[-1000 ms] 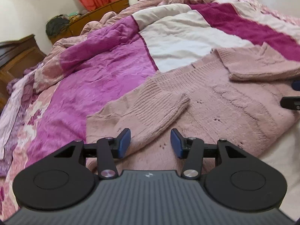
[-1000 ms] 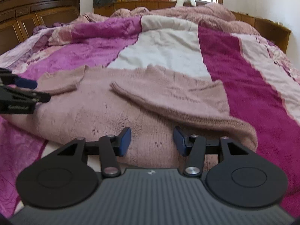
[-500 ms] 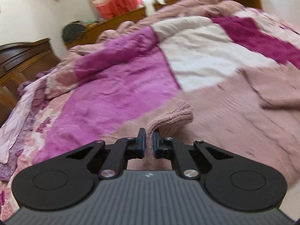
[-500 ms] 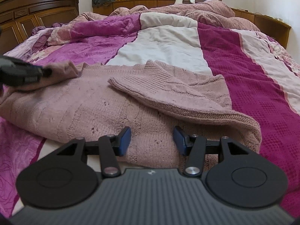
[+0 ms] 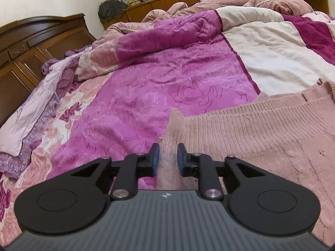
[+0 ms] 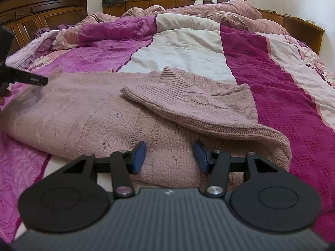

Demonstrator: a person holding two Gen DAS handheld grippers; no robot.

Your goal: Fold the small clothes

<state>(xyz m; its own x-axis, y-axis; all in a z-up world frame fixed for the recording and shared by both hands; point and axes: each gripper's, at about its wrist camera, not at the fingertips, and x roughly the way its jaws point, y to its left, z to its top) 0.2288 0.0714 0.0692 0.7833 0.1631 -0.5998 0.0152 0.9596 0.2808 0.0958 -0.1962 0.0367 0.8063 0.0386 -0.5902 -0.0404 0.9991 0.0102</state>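
Observation:
A pink knitted sweater [image 6: 88,108] lies on the bed, its right sleeve [image 6: 188,104] folded across the body. In the left wrist view the sweater [image 5: 261,129] fills the right side. My left gripper [image 5: 168,158] is shut on the sweater's left sleeve [image 5: 167,167], which runs between its blue pads at the sweater's left edge. It also shows at the left edge of the right wrist view [image 6: 31,80]. My right gripper [image 6: 169,156] is open and empty, just above the sweater's near hem.
The sweater rests on a rumpled quilt of magenta [image 5: 167,87], cream [image 6: 184,50] and dark pink [image 6: 282,96] panels. A dark wooden headboard [image 6: 41,14] stands at the left. A wooden ledge [image 6: 159,1] with clutter and a white toy runs behind the bed.
My left gripper closed on the left sleeve's cuff and pulled it leftward off the sweater body to the sweater's left edge. My right gripper stayed open and barely moved.

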